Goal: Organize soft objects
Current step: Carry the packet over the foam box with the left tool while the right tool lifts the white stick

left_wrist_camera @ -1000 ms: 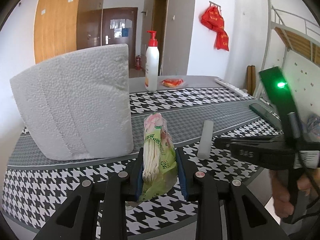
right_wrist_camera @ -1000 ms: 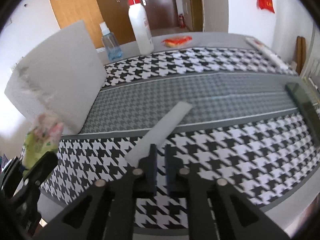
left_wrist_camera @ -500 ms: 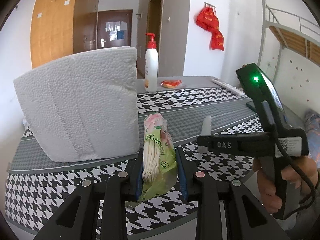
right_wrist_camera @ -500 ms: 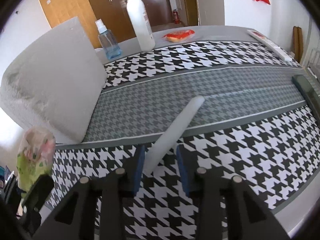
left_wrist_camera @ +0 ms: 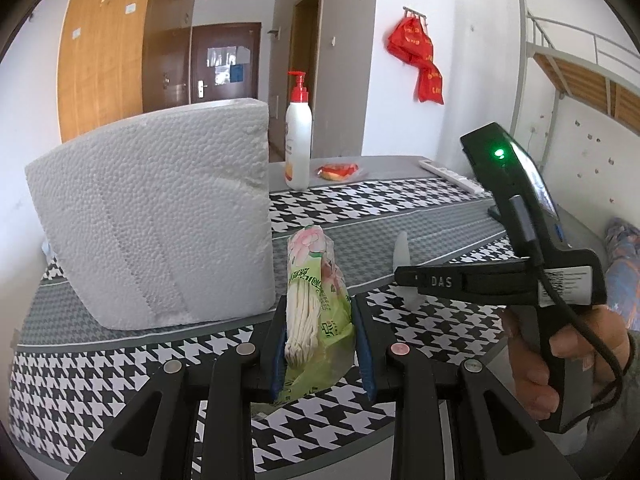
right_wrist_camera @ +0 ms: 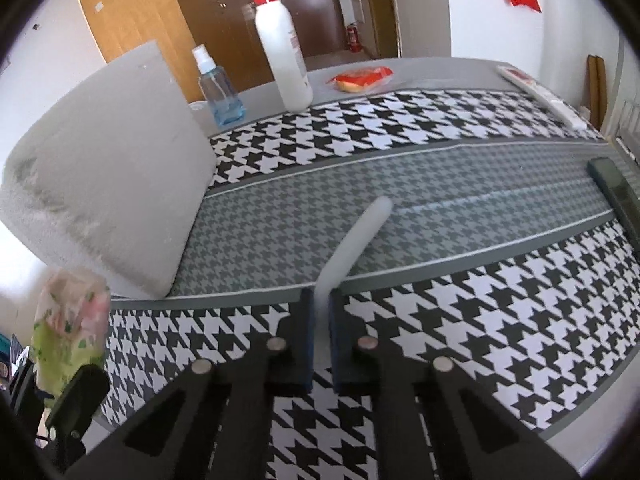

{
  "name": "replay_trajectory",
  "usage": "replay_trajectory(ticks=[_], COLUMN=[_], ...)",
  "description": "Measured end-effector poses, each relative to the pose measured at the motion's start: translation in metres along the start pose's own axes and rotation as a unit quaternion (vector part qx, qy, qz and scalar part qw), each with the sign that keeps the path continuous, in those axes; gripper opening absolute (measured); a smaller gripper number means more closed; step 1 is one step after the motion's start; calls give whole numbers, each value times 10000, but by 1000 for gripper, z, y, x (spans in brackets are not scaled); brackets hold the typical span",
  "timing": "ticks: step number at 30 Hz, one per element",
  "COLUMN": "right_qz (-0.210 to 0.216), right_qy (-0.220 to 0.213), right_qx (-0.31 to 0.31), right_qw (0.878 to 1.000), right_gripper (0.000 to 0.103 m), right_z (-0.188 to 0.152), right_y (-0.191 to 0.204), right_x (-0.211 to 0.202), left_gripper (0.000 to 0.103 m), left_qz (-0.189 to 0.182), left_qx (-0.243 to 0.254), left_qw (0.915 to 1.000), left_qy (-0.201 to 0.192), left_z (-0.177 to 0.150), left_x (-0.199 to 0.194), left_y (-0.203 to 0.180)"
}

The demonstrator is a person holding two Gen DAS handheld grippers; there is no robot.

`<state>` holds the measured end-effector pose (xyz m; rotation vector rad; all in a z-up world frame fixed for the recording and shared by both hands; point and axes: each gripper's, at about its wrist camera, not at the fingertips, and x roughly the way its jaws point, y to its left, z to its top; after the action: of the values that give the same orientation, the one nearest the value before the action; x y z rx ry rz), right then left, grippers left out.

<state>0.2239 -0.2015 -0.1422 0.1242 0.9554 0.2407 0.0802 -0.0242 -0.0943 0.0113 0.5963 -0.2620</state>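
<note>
Left tongs, left wrist view: pads are closed part-way onto a green-and-pink packet, which is clamped low on its body w/ the top sticking up at 12 o'clock. Packet is held upright, prob. so the loose plastic is not crushed and it can be set down on its base. A white foam block is stood on the houndstooth tablecloth at 10 o'clock, just beyond the packet. Right tongs are seen at 3 o'clock, side-on, w/ a white foam strip poking up behind the tips. A pump bottle is parked far back at 12.

Right wrist view: right tongs are pinched nearly shut on the near end of the foam strip, so thin a gap that the strip looks squeezed. Strip is aimed toward 1 o'clock; whether its far end rests on the cloth cannot be told. An end grip is judged to suit re-aiming before placement. Foam block sits at 10 o'clock, packet at 8 o'clock, spray bottle at 11.
</note>
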Motion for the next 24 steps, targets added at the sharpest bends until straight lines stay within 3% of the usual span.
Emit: replay_trajectory(ticks=[24], right_qz=[154], right_qy=[-1182], right_qx=[-615], right_qw=[9910], right_gripper=[9], right_z=[-2], right_y=[-7], right_x=[-87], left_gripper=[30], left_qz=[34], left_qx=[161], left_qw=[9990], left_qy=[-411], left_z=[35], left_x=[-9], left_y=[-25])
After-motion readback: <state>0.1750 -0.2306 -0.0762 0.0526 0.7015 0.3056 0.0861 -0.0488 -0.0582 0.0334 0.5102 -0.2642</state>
